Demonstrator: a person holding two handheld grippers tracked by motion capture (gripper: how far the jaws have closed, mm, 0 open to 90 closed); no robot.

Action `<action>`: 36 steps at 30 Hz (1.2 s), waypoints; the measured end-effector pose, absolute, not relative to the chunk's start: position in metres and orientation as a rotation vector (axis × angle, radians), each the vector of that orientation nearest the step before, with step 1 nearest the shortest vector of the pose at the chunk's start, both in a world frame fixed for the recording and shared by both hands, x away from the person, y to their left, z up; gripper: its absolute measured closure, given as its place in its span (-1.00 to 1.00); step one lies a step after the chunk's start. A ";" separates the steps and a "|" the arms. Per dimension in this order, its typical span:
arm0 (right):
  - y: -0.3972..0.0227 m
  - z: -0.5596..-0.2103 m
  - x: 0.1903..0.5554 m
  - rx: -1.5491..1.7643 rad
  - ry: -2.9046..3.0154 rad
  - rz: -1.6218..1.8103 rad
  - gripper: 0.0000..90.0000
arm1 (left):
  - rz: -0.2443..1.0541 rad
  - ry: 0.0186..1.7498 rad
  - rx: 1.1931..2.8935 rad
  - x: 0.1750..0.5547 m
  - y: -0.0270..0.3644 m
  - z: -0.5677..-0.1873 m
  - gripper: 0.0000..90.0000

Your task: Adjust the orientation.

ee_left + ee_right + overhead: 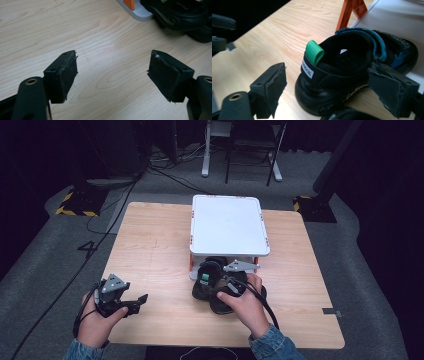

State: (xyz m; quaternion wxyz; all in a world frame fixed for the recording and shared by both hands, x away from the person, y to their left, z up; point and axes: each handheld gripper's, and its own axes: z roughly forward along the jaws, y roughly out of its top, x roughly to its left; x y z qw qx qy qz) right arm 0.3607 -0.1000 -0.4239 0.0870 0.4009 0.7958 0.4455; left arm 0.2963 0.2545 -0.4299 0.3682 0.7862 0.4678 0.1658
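- Dark carpet and cables ring a pale wooden tabletop [150, 250], which gives both hands room at its near edge.
- White two-tier rack [228, 225] with orange posts stands at the far middle; its low shelf looks meant for footwear.
- Black shoe [352, 72] with a green heel tab sits at the rack's near edge, toe under the shelf, heel towards the person; a second shoe [222, 302] lies just beside it.
- Right gripper [332, 92] hangs behind the heel, fingers [274, 87] wide and off the shoe, apparently letting it rest.
- Left gripper [112, 75] waits near left over bare wood, fingers spread, holding nothing.
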 end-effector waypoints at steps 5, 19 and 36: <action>-0.087 -0.434 0.370 1.211 2.364 1.258 -0.73 | 0.420 1.201 2.018 0.298 0.256 -0.430 -0.47; -0.098 -0.436 0.385 1.144 2.470 1.200 0.61 | 0.418 1.202 2.016 0.299 0.255 -0.431 -0.47; -0.088 -0.422 0.393 0.667 2.294 1.018 0.79 | 0.405 1.181 2.024 0.307 0.251 -0.431 -0.47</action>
